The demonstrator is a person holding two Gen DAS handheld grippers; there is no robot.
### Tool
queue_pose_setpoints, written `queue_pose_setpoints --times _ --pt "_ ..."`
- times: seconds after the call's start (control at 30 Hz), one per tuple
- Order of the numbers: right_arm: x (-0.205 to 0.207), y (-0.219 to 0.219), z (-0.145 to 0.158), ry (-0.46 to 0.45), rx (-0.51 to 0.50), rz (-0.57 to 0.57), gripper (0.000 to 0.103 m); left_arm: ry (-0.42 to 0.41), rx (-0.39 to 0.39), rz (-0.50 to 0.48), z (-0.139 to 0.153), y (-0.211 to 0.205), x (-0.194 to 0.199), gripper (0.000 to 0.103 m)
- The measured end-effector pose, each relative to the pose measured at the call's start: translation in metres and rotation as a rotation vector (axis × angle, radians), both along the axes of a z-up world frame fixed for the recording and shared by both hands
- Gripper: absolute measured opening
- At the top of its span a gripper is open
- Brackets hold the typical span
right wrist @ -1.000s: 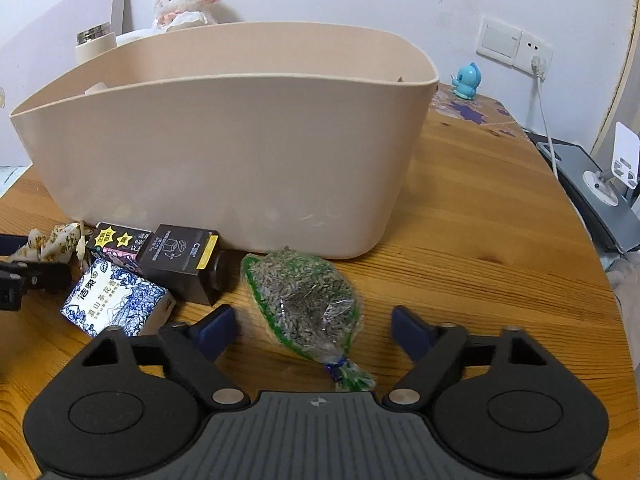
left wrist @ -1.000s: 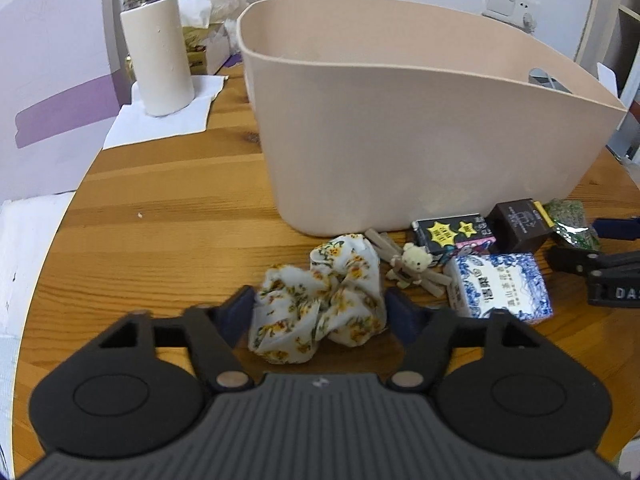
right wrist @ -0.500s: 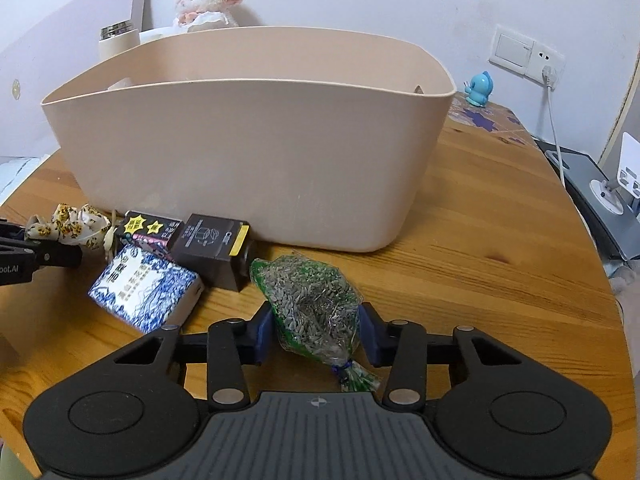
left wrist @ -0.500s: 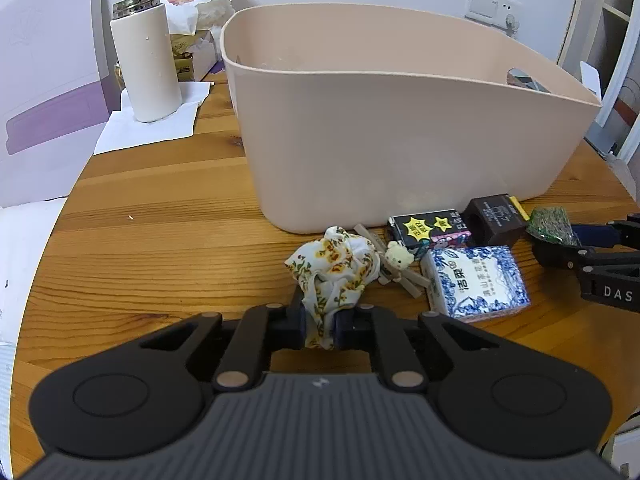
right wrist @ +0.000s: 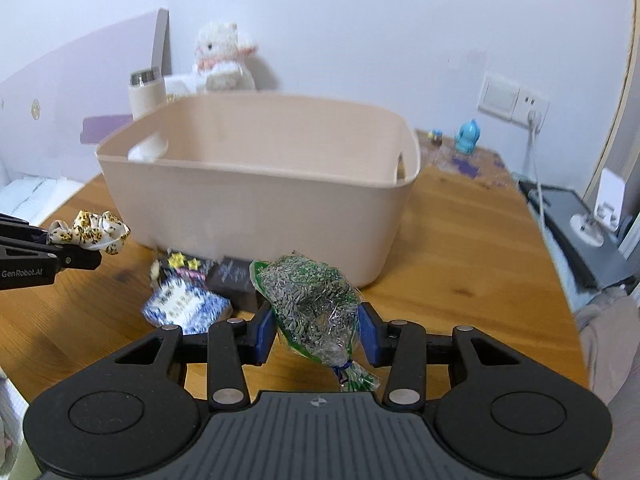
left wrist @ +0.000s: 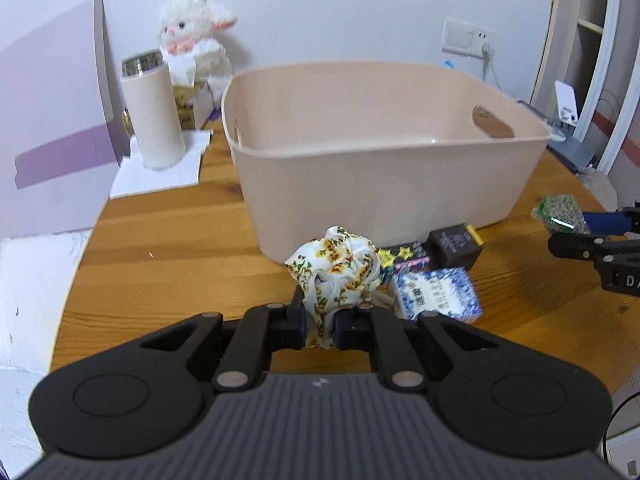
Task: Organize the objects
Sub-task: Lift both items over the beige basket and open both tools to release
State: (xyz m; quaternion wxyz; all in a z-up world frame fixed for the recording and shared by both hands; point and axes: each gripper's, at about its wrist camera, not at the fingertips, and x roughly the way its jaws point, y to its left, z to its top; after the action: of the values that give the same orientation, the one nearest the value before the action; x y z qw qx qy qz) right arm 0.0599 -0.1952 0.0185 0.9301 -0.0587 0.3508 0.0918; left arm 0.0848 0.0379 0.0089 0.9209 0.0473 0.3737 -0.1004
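Note:
My left gripper (left wrist: pixel 320 326) is shut on a floral cloth scrunchie (left wrist: pixel 340 270) and holds it above the wooden table, in front of the beige tub (left wrist: pixel 384 168). My right gripper (right wrist: pixel 316 330) is shut on a clear green-edged bag of dried herbs (right wrist: pixel 310 304), lifted off the table in front of the tub (right wrist: pixel 256 204). On the table by the tub lie a blue-and-white box (left wrist: pixel 436 294), a black starred box (left wrist: pixel 402 258) and a dark brown box (left wrist: pixel 454 246). A small bear charm is mostly hidden behind the scrunchie.
A cream thermos (left wrist: pixel 152 116) stands on white paper at the back left, with a plush lamb (left wrist: pixel 196 44) behind it. A purple board (left wrist: pixel 52 136) leans at the left. A blue figurine (right wrist: pixel 468 142) and a wall socket (right wrist: pixel 512 98) are at the back right.
Both grippers closed on their objects and lifted them: the left raised the scrunchie, the right raised the herb bag. Both views now look down into the tub from higher up.

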Motion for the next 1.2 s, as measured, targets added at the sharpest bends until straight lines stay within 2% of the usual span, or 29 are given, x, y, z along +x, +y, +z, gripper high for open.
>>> queue_pose_setpoints --times 0.43,0.87,1.0,1.2 --pt "-0.016 -0.017 0.060 -0.160 0.011 -0.032 0.041 -0.153 -0.016 -0.029 0.060 -0.005 -0.013 0.014" --pt "0.010 -0.012 0.098 -0.274 0.035 -0.041 0.041 -0.253 0.017 -0.030 0.095 -0.029 0.025 0.014" --pt "0.025 -0.002 0.101 -0.283 0.047 -0.039 0.041 -0.244 0.030 -0.024 0.094 -0.037 0.043 0.014" --pt "0.059 0.012 0.092 -0.252 0.044 -0.033 0.041 -0.169 0.045 0.008 0.076 -0.048 0.080 0.014"
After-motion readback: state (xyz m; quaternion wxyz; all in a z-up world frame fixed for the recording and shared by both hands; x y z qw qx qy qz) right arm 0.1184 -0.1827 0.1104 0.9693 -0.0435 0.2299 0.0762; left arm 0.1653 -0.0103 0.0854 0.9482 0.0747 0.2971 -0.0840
